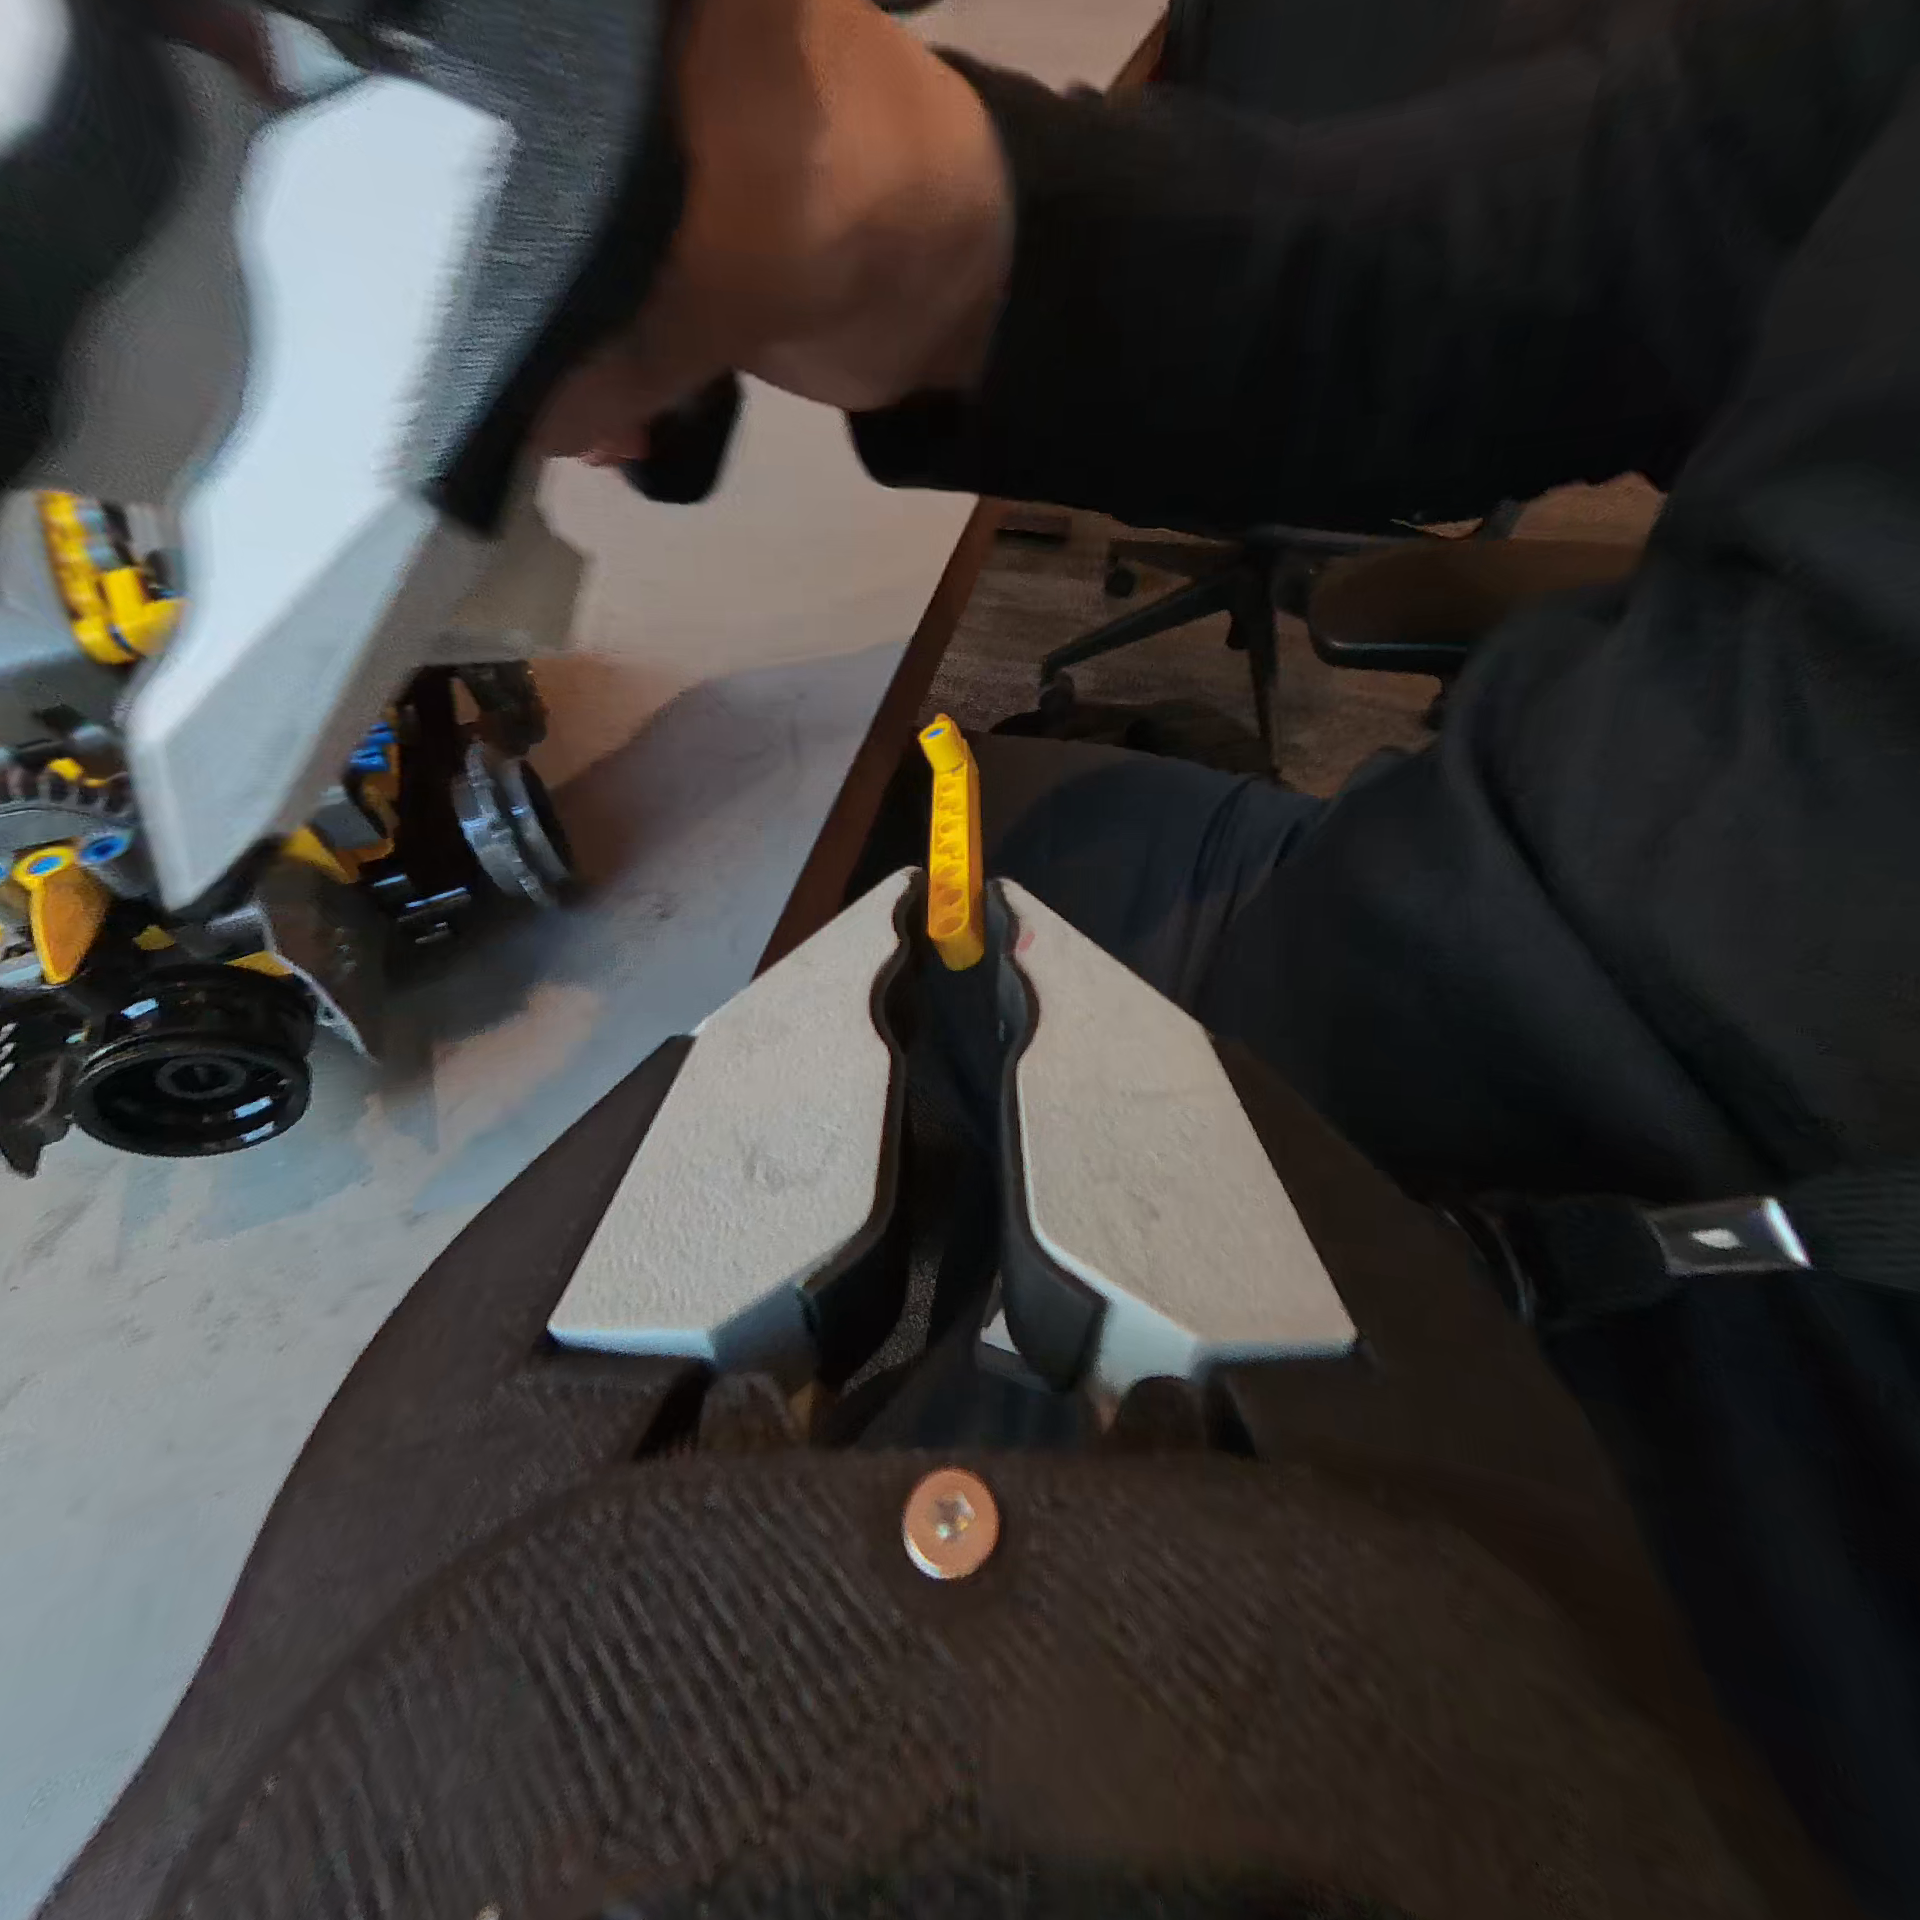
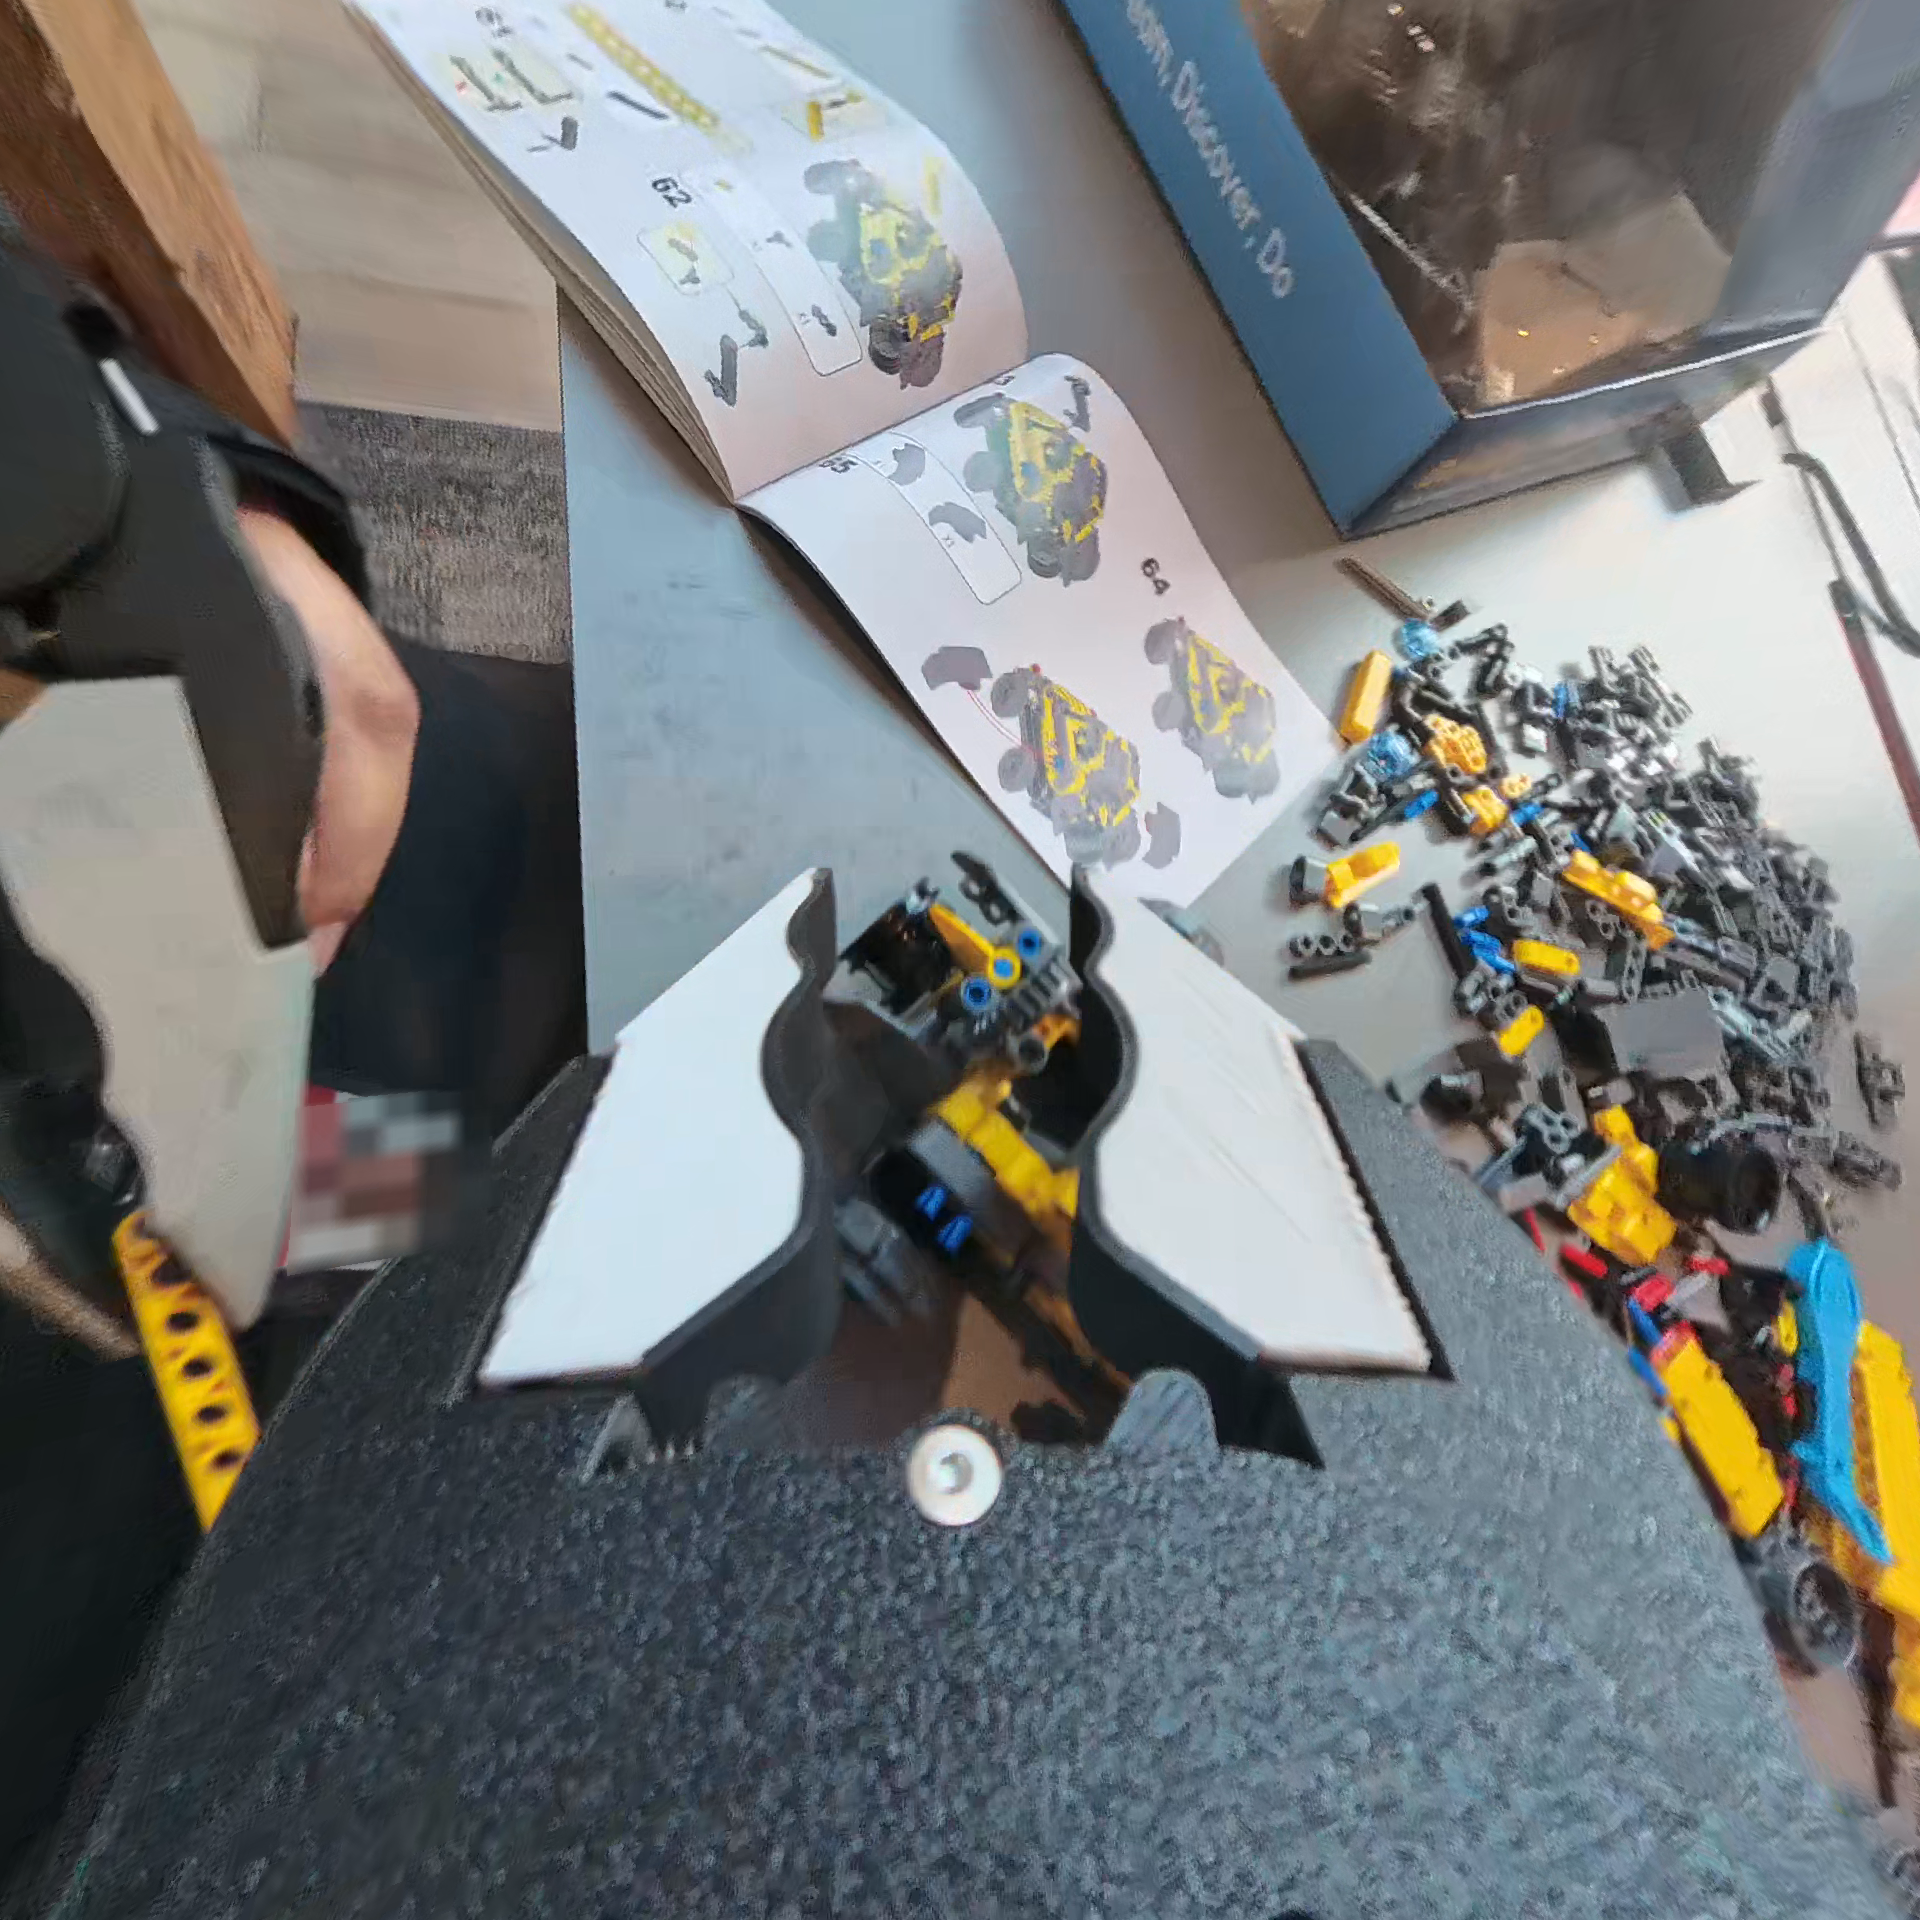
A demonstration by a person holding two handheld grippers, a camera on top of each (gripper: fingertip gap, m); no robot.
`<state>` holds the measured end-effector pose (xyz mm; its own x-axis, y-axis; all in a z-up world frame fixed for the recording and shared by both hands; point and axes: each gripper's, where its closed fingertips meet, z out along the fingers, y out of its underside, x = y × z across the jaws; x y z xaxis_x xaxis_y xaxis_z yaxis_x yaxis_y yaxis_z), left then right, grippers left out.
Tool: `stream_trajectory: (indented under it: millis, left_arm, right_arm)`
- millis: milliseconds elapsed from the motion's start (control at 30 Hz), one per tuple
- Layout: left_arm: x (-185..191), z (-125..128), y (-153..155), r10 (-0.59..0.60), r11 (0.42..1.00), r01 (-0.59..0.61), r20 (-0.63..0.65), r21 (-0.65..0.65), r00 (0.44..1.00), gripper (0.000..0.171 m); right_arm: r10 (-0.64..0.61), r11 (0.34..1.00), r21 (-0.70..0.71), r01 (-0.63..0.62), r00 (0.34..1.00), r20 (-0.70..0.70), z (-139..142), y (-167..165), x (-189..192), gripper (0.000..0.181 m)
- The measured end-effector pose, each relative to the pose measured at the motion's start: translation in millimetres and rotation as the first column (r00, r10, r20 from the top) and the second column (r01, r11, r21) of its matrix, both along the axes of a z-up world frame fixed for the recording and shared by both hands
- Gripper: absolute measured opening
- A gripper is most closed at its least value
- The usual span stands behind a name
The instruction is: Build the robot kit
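Note:
My left gripper is shut on a yellow perforated beam that sticks up past its fingertips, held near the table's right edge. The same beam shows at the left of the right wrist view, under the left gripper's grey finger. My right gripper is shut on a yellow, black and grey brick vehicle model and holds it between its jaws. In the left wrist view the right gripper presses on the model, which rests on the grey table; a black wheel faces me.
An open instruction booklet lies beyond the model. A heap of loose black, yellow and blue brick parts lies to the right, with a second yellow and blue build at the near right. A dark box stands at the back. The person's legs and an office chair are past the table edge.

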<state>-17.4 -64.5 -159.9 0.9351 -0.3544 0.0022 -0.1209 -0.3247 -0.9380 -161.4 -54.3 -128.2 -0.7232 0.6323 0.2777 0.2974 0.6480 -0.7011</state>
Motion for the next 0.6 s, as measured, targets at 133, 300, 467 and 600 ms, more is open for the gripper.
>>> stream_trajectory:
  millis: [133,300,467,600]
  left_arm:
    - [12,-1,-6,-0.086,0.996,0.086,-0.021,0.014,0.996,0.006]
    - [13,-7,-7,-0.093,0.996,0.093,-0.046,-0.004,0.995,0.006]
    - [12,-14,-5,-0.093,0.995,0.092,-0.044,-0.029,0.995,0.007]
    - [12,-14,-4,-0.095,0.995,0.094,-0.023,-0.031,0.995,0.006]
  right_arm:
    - [0.053,0.988,0.135,-0.073,0.987,0.149,-22,-12,-12,0.041]
    - [0.076,0.931,0.323,-0.168,0.957,0.280,-40,0,6,0.019]
    - [0.026,0.900,0.396,-0.182,0.929,0.368,-41,33,57,0.014]
    - [-0.079,0.890,0.438,-0.125,0.905,0.418,-44,79,106,0.011]
